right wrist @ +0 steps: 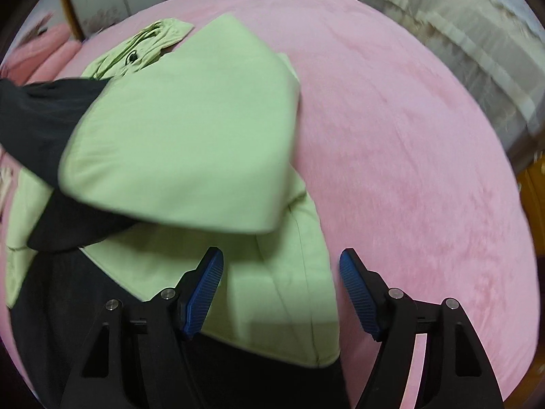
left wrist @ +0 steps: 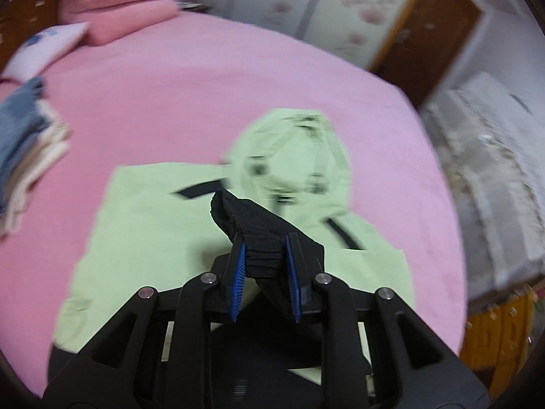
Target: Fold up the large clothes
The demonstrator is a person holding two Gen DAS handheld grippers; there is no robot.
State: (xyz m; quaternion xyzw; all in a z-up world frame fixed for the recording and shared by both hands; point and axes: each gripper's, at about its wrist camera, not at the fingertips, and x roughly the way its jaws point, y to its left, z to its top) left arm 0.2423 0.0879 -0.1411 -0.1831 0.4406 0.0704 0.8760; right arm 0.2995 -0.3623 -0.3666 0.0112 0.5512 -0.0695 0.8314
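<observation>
**A:** Where do you stand with the light green hooded jacket [left wrist: 143,225]?

**B:** Partway, by my reading. It lies on the pink bed [left wrist: 204,78], hood [left wrist: 293,156] towards the far side, body spread flat nearer you. Your left tongs [left wrist: 264,272] are clamped on the black ribbed cuff [left wrist: 238,214] of a sleeve and hold it up over the middle of the body.

**A:** And the right side?

**B:** In the right wrist view a broad green panel [right wrist: 190,129] is lifted and doubled over the lower layer, with the black sleeve [right wrist: 34,119] running off to its left. Your right tongs [right wrist: 281,289] stand wide apart and hold nothing; they hover above the near right edge of the jacket, close to its black hem [right wrist: 255,371].

**A:** So what is left?

**B:** You probably need to lay that sleeve down across the chest, then bring the hood and the bottom together into a compact bundle. Nothing yet looks like a finished fold. Both views are blurred, so I cannot tell how many layers lie beneath.

**A:** Other clothes?

**B:** A folded stack [left wrist: 24,156] sits on the bed at the far left, well apart from the jacket.
</observation>
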